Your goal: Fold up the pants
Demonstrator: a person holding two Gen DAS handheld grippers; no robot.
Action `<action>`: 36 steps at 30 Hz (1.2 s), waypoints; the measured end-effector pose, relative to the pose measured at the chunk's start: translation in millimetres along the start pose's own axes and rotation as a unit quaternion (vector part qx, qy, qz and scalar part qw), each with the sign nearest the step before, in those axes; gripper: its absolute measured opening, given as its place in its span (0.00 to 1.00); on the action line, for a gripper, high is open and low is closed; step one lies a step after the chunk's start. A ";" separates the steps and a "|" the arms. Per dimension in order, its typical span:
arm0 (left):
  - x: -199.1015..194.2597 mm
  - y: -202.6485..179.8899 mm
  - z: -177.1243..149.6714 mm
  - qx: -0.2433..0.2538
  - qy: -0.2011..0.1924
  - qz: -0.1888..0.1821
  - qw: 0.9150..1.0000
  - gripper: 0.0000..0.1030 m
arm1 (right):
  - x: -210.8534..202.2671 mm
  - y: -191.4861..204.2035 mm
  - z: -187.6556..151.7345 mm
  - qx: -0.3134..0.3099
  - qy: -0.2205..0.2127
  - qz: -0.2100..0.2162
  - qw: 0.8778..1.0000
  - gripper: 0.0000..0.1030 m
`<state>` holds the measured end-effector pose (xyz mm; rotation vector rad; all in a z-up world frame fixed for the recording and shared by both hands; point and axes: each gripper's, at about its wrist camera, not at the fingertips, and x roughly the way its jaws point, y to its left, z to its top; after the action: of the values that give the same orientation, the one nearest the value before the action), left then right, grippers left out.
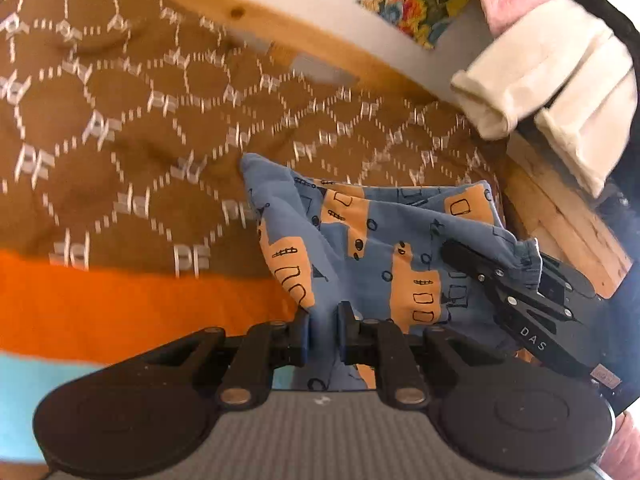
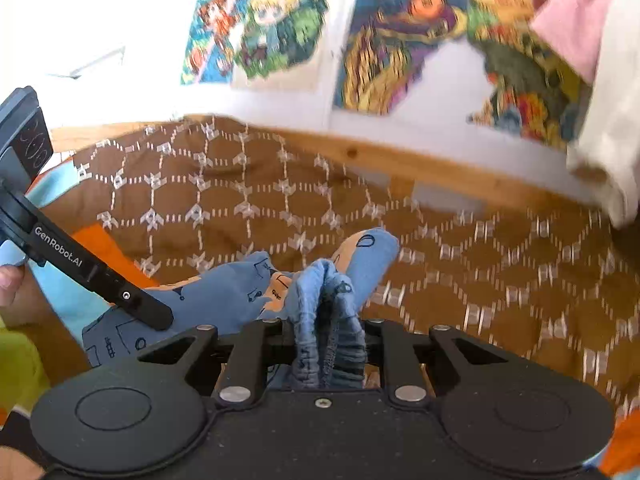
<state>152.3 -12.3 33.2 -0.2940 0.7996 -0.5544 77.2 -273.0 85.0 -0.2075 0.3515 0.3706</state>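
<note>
On the left there's lots of open room: the brown blanket (image 1: pixel 120 128) w/ white shapes lies flat on the bed, w/ an orange stripe (image 1: pixel 132 304) near me. Nothing sits on that part.

In the middle, my left gripper (image 1: pixel 323 334) is almost closed and pinches a fold of the blue pants (image 1: pixel 384 240). The pants have orange trucks on them. They hang in a bunch between my 2 grippers, up off the blanket I think, not laid flat.

More to the right, my right gripper (image 2: pixel 329 332) is almost closed too, and its jaws squeeze the crinkly stretchy waist part of the pants. So both grippers have cloth.

How far along? Just the start, I think. The pants are picked up but all scrunched. No neat fold shows yet. Left to do: spread them flat, put 1 leg on the other, then fold in half.

Edges: the wood bed rail (image 1: pixel 280 28) runs along the far side, w/ the wall behind it. On the far right some white cloth (image 1: pixel 560 80) hangs over the wood end of the bed, w/ something pink above it. That side is tight, so I should lay the pants down toward the left, where it's open.
</note>
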 end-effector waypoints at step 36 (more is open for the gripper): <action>12.6 11.0 70.2 0.023 -0.108 0.198 0.974 1.00 | 89.7 -66.8 45.7 0.107 -0.059 -0.021 0.992 0.99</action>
<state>215.5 -7.5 67.6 -0.1415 0.6113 -0.1615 194.9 -293.6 102.7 0.0173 0.2671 0.2993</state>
